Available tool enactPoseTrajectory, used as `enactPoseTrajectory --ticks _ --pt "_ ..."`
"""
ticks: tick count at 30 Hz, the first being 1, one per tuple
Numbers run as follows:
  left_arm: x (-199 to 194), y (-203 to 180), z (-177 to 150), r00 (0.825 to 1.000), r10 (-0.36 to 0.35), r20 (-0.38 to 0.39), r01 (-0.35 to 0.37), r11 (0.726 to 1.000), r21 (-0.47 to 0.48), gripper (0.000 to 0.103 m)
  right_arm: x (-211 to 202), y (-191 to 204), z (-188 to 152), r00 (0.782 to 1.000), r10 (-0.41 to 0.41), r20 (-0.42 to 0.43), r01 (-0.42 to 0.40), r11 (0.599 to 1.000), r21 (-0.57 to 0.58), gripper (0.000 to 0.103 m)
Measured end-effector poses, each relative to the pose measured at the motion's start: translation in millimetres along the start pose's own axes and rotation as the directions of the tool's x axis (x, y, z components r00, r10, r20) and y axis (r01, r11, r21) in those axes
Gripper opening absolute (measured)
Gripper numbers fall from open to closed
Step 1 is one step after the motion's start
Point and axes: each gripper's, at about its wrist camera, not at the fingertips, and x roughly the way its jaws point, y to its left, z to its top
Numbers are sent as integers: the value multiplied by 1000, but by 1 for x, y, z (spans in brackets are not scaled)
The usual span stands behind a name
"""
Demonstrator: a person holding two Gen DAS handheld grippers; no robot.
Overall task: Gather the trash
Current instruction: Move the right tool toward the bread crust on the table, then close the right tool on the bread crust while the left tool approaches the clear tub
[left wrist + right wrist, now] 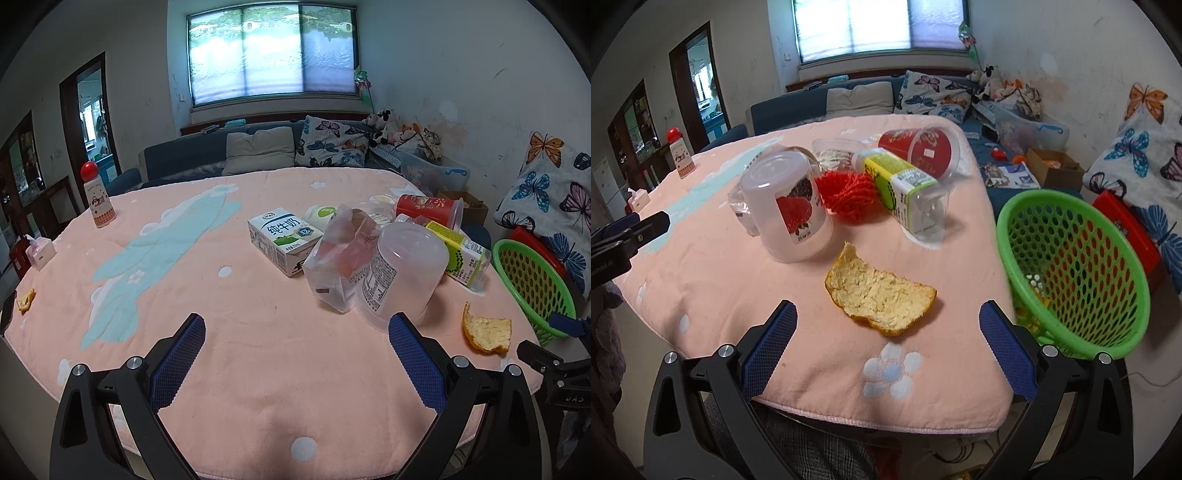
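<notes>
A pile of trash lies on the pink-clothed table (240,332): a milk carton (282,240), a clear plastic bag (341,258), an overturned clear tub (402,273), a green-yellow drink bottle (461,254) and a red cup (428,210). An orange peel (879,295) lies just ahead of my open, empty right gripper (886,332). A green mesh basket (1075,266) stands at the table's right edge. My left gripper (295,343) is open and empty above the cloth, short of the pile. A second peel (26,300) lies far left.
A red-capped bottle (98,199) and a pink tissue box (40,253) stand at the table's left. A red mesh wad (846,195) lies within the pile. A sofa with cushions (258,151) is behind the table.
</notes>
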Motion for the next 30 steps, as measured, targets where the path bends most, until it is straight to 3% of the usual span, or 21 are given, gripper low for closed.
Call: enactPoseTrajectory --ticks 5,13,21,30 --pt "9 0 -1 1000 -5 -21 4 1000 -1 97 16 -7 -6 999 32 -34 -31 999 32 92" --pt "19 -2 2 999 -23 -30 23 1000 4 96 35 -24 -5 995 75 -67 -67 990 123 64" --pt "25 -14 9 997 -74 -20 75 996 42 95 50 -30 1 993 82 -87 -67 984 166 49" --pt "40 -28 15 990 -133 -54 136 989 65 86 50 -29 4 996 68 -66 -57 986 160 14"
